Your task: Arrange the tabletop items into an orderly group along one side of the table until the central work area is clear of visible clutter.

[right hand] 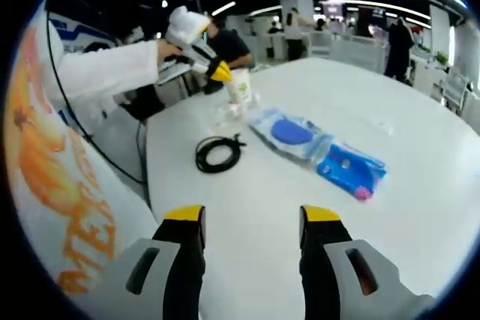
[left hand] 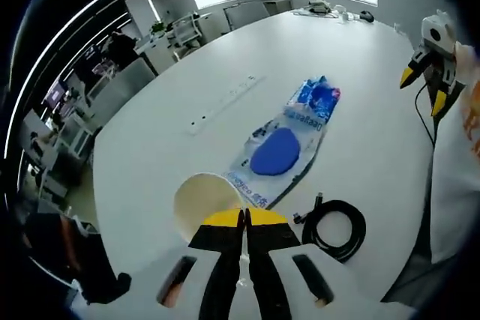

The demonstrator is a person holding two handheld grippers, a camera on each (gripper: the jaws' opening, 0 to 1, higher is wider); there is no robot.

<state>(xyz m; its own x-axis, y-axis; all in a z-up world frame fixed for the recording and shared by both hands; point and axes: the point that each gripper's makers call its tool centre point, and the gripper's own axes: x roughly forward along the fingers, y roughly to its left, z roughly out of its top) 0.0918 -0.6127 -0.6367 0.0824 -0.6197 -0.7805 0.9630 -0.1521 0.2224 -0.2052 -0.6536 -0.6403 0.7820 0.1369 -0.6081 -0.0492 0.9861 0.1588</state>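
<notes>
My left gripper (left hand: pixel 244 219) is shut on the rim of a white paper cup (left hand: pixel 201 200), whose open mouth faces the camera. In the right gripper view the same cup (right hand: pixel 241 85) hangs above the table's far end in the left gripper (right hand: pixel 220 73). A clear bag with a blue disc (left hand: pixel 274 152) (right hand: pixel 292 133) and a blue packet (left hand: pixel 316 100) (right hand: pixel 351 170) lie end to end mid-table. A coiled black cable (left hand: pixel 334 230) (right hand: pixel 217 154) lies beside them. My right gripper (right hand: pixel 253 219) stands open over bare table; it also appears at the right (left hand: pixel 424 85).
The white table (left hand: pixel 150 148) carries a flush socket strip (left hand: pixel 225 103) and small items at its far end (left hand: pixel 324 7). Crumpled clear plastic (right hand: pixel 227 116) lies under the cup. A white sleeve (right hand: pixel 105 69) holds the left gripper. People and desks stand beyond the table.
</notes>
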